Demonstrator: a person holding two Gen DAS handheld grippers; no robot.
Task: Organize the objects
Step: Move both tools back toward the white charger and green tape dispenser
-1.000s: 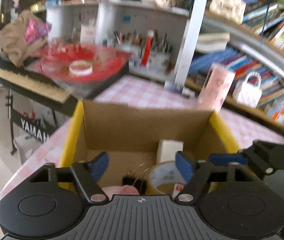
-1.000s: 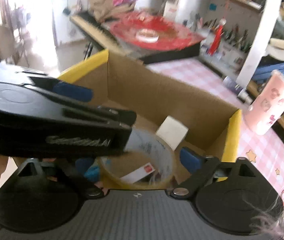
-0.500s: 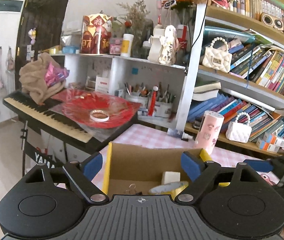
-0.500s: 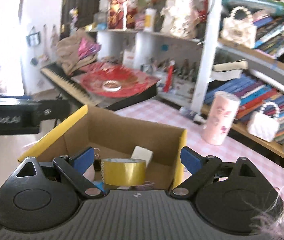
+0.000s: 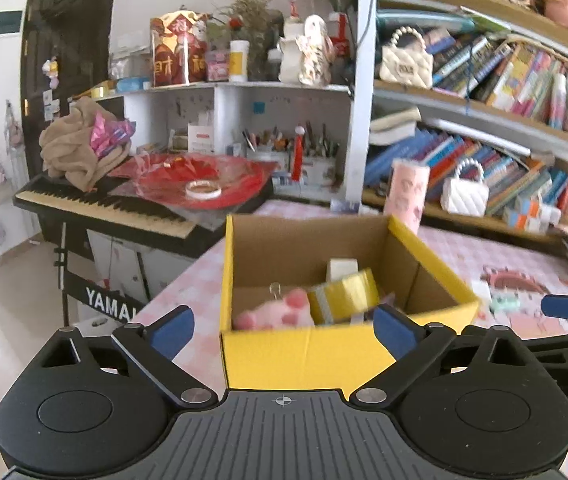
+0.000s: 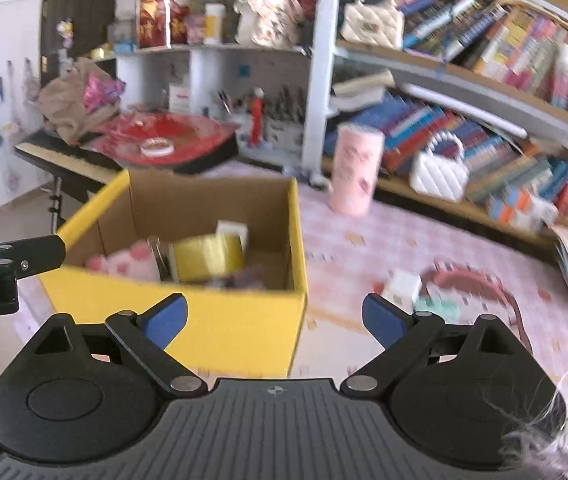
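A yellow cardboard box (image 5: 304, 356) stands on the pink checked table (image 6: 364, 240). Inside it lie a yellow tape roll (image 5: 344, 294), a pink plush toy (image 5: 272, 314) and a white block (image 5: 342, 270). My left gripper (image 5: 283, 331) hangs just in front of the box's near wall, its jaws opening with nothing between them. My right gripper (image 6: 274, 319) is open and empty near the box's right front corner; the tape roll (image 6: 208, 256) and plush (image 6: 124, 264) show over the rim. A small white box (image 6: 402, 286), a mint item (image 6: 440, 304) and a pink headband (image 6: 480, 280) lie on the table to the right.
A tall pink cup (image 6: 356, 168) stands behind the box, near shelves full of books and white handbags. A keyboard piano (image 5: 104, 208) with a red dish and a tape ring on it sits at the left, beyond the table's edge. Stacked books lie at the far right.
Both grippers have drawn back out of the box and now look at it from outside. The tape roll stays in the box. The left jaws have widened.
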